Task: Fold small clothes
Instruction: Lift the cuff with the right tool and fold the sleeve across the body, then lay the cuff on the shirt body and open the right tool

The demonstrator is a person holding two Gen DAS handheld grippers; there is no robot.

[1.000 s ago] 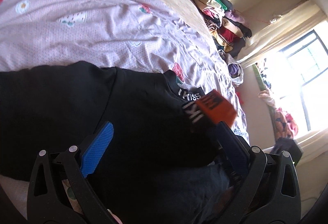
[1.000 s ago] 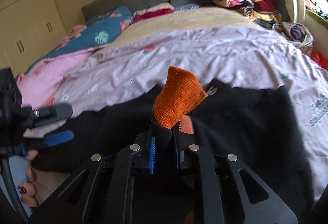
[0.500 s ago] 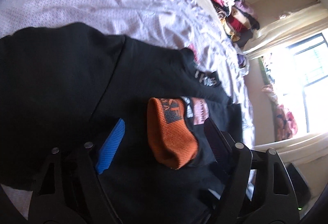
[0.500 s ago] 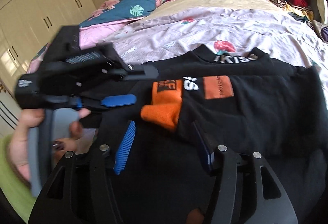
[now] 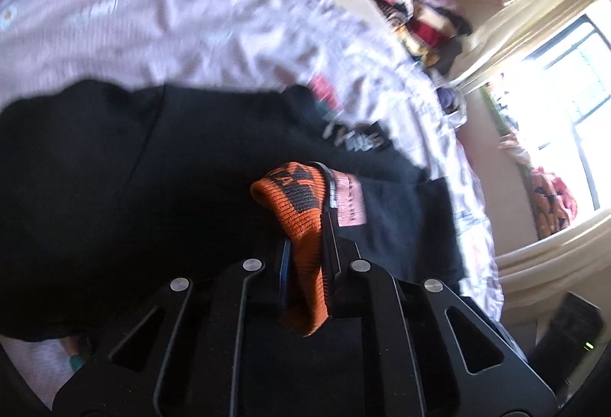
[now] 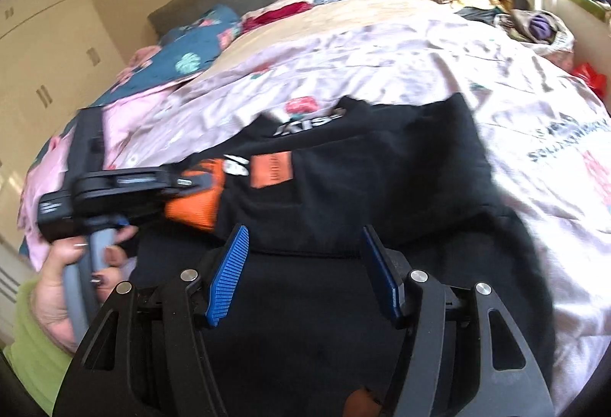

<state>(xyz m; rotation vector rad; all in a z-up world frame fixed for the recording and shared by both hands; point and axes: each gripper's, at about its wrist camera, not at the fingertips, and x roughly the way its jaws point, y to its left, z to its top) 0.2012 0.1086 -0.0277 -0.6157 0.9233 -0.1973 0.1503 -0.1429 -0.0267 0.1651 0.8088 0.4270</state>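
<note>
Orange ribbed cuff (image 5: 303, 226) sat pinched in your left gripper (image 5: 305, 264), whose jaws had just closed on it, above the black sweatshirt (image 6: 382, 180) spread on the bed (pink sheet (image 6: 401, 65)). Your right gripper (image 6: 305, 272) hung parted, empty, its 2 blue pads (image 6: 229, 272) clear.

The left hand-held gripper (image 5: 307, 264) has just closed, pinching the orange cuff (image 5: 301, 214).

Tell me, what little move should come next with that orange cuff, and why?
Probably draw the orange cuff across the black sweatshirt with the left hand-held gripper, laying the sleeve flat over the body. Its jaws have just closed on the cuff, while the right hand-held gripper stands open with nothing between its pads, so the sleeve now hangs from the left one alone.
</note>
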